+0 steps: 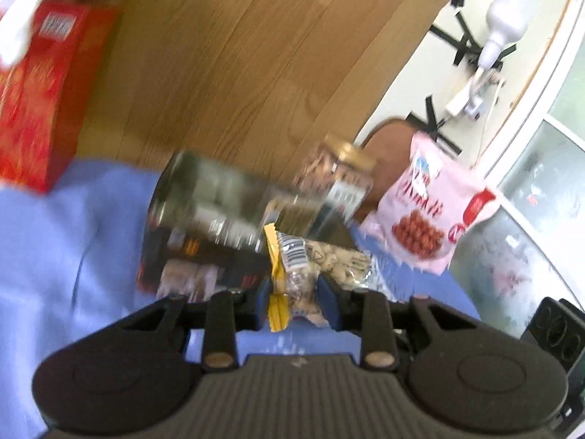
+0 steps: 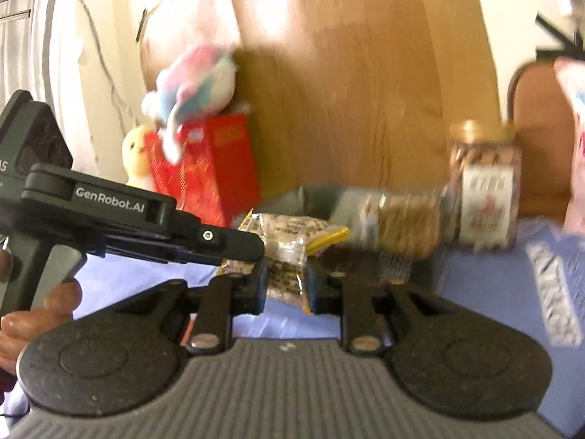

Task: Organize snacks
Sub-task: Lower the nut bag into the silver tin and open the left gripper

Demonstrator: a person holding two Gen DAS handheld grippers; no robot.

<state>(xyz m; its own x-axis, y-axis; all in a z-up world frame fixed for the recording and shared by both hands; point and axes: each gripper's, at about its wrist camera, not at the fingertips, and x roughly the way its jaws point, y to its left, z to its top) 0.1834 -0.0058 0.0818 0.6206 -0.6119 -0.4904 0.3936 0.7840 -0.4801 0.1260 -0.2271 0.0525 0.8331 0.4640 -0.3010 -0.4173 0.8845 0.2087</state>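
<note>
Left wrist view: left gripper (image 1: 295, 294) clamped narrowly on a clear snack packet (image 1: 292, 274) with yellow edge, raised over the blue cloth (image 1: 73, 248). Just beyond, a dark box (image 1: 204, 226), a jar (image 1: 336, 179) and a pink bag (image 1: 431, 212).

Right wrist view: right gripper (image 2: 287, 285) pinching another clear packet (image 2: 287, 270), jaws nearly together. Left gripper's arm (image 2: 146, 219) crossing in from the left edge, touching a packet (image 2: 292, 230) behind. Red box (image 2: 212, 168) and plush toys (image 2: 197, 80) farther back.
</note>
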